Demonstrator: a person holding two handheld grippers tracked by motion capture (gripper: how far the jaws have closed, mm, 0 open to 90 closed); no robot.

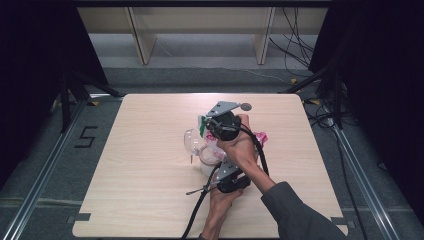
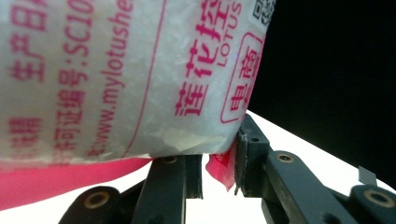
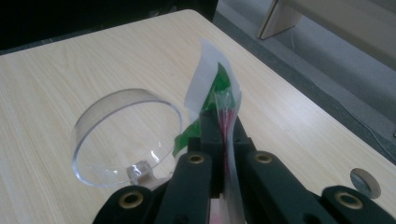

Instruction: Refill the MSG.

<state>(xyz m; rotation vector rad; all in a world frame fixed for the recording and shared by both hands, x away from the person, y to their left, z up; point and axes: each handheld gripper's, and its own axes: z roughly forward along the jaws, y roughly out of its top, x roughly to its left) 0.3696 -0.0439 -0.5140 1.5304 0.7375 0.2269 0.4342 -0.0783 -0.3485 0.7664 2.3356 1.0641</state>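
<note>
A: What has the right gripper point(image 3: 219, 140) got?

B: The top edge of a bag point(image 3: 215, 88). In the right gripper view its jaws are clenched flat on a thin strip of white, green and red film that sticks up past the tips.

A: And the left gripper point(image 2: 219, 163)?

B: Grasping the same bag point(image 2: 116, 74) lower down. In the left gripper view the jaws pinch a pink fold at its bottom corner, and the bulging white body with pink print sits right above them, packed with something white and grainy.

A: Where is the bag on the counter point(image 1: 150, 200)?

B: Around the middle, slightly right of centre. From the high view it is held between the two hands, the right gripper point(image 1: 223, 125) farther from the person, the left gripper point(image 1: 231, 181) nearer. A bit of pink bag point(image 1: 261, 137) peeks out on the right side of the right hand point(image 1: 240, 147).

A: Anything next to it?

B: A clear round container point(image 3: 123, 135), lying on its side just beside the right gripper's jaws, open mouth facing the camera. In the high view the container point(image 1: 192, 140) is to the left of the bag. Whether the two touch, I cannot tell.

A: Anything else on the counter?

B: A small grey disc point(image 3: 365, 183) near the far edge, well apart from the bag.
</note>
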